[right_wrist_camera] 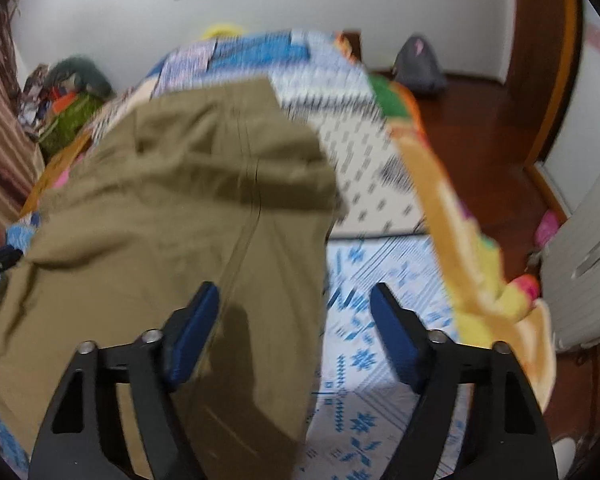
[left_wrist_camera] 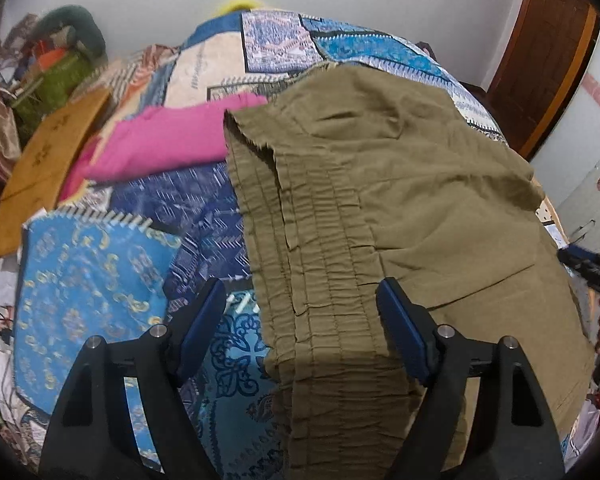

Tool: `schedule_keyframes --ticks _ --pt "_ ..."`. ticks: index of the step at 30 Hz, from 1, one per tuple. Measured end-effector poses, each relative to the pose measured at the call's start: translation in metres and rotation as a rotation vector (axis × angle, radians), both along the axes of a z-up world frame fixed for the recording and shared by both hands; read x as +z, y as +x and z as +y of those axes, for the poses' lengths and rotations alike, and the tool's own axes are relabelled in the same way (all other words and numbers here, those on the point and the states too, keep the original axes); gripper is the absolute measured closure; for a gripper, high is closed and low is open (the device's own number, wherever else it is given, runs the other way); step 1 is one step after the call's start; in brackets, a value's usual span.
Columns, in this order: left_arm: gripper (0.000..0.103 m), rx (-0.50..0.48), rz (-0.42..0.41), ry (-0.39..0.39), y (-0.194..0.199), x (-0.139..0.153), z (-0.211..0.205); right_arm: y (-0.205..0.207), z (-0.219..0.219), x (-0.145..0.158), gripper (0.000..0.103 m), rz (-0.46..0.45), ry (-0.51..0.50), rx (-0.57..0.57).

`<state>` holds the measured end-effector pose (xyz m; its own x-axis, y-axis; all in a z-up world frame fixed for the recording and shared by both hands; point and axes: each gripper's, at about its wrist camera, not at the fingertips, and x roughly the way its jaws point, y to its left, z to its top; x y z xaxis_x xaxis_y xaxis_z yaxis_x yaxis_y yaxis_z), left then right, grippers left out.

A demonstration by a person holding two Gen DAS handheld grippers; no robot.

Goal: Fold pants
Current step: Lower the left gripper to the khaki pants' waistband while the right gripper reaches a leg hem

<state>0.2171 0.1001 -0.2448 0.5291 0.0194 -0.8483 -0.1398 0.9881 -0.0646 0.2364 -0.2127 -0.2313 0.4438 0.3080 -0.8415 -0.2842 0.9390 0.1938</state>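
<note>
Both our tools angle downward: left tool (left_wrist_camera: 300,328) agape astride the olive pants (left_wrist_camera: 380,184)' ruched waistband, unpinched; right tool (right_wrist_camera: 294,336) agape over their smooth edge on the patterned bed (right_wrist_camera: 380,264).

Pants (right_wrist_camera: 172,208) blur in the right view, their lower edge cropped.

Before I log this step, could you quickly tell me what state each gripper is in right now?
Left gripper: open, astride the gathered waistband of the olive pants, pads not pressing.
Right gripper: open over the pants' edge, holding nothing.
</note>
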Motion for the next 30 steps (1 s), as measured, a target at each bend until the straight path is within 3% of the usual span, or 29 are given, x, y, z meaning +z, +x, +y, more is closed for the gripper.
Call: schedule_keyframes --ticks 3,4,5,9,12,16,20,23,26,30 --pt "0.024 0.011 0.006 -0.03 0.0 -0.004 0.004 -0.002 -0.005 -0.005 0.048 0.012 0.053 0.01" --pt "0.024 0.02 0.01 -0.03 0.0 -0.005 0.006 -0.003 -0.006 -0.004 0.06 0.017 0.077 0.024" --pt "0.024 0.022 0.015 -0.031 0.002 -0.007 0.007 -0.004 -0.007 -0.004 0.066 0.03 0.1 0.039" --pt "0.023 0.005 0.023 -0.003 0.003 -0.007 0.006 -0.016 0.0 0.002 0.085 0.011 0.014 0.071" --pt "0.023 -0.004 0.026 0.034 0.003 -0.008 0.005 -0.023 -0.001 0.0 0.095 0.021 0.012 0.087" --pt "0.023 0.009 0.036 0.041 0.001 -0.008 0.013 -0.048 0.003 0.005 0.096 0.013 0.014 0.108" --pt "0.024 0.024 0.058 -0.008 -0.003 -0.004 0.023 -0.047 0.005 0.012 0.091 -0.011 -0.027 0.108" --pt "0.025 0.02 0.034 0.027 -0.005 0.011 0.026 -0.032 -0.002 0.023 0.085 -0.022 -0.021 0.092" --pt "0.024 0.014 -0.018 0.06 -0.001 0.032 0.031 -0.011 -0.003 0.039 0.069 -0.085 -0.037 0.079" --pt "0.025 0.026 -0.06 0.094 0.026 0.05 0.041 0.022 0.004 0.057 0.067 -0.155 -0.053 0.081"
